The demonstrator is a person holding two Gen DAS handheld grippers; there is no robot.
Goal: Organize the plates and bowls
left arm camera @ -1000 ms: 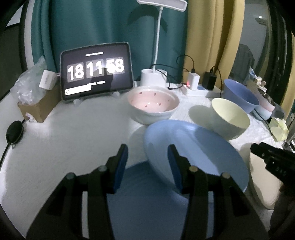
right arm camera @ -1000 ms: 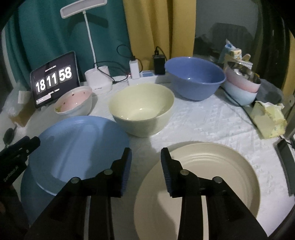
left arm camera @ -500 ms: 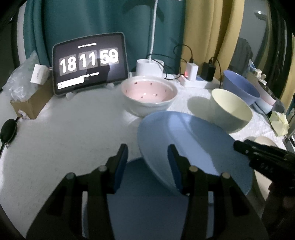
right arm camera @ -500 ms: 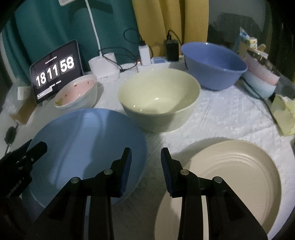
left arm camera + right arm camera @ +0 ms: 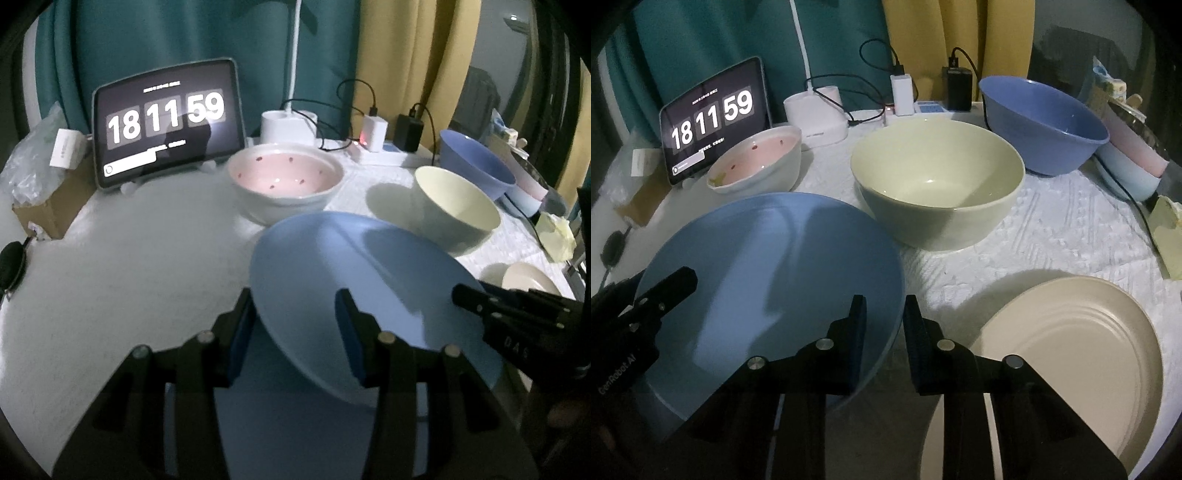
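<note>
Closing on the right edge of the blue plate (image 5: 768,288), the right gripper (image 5: 884,314) has the rim between its jaws, which have narrowed from a wider gap a second ago; firm pad contact is not confirmed. The left gripper (image 5: 295,321) straddles the plate's left rim, jaws partly open as before, the rim against one pad; a true clamp cannot be told. The plate sits tilted above a second blue plate (image 5: 295,424), so a two-handed lift or reposition is likely under way. Right of the blue plate lies the cream plate (image 5: 1071,350). Beyond it stand the green bowl (image 5: 938,188) and pink bowl (image 5: 757,166), farther back the blue bowl (image 5: 1045,122).
</note>
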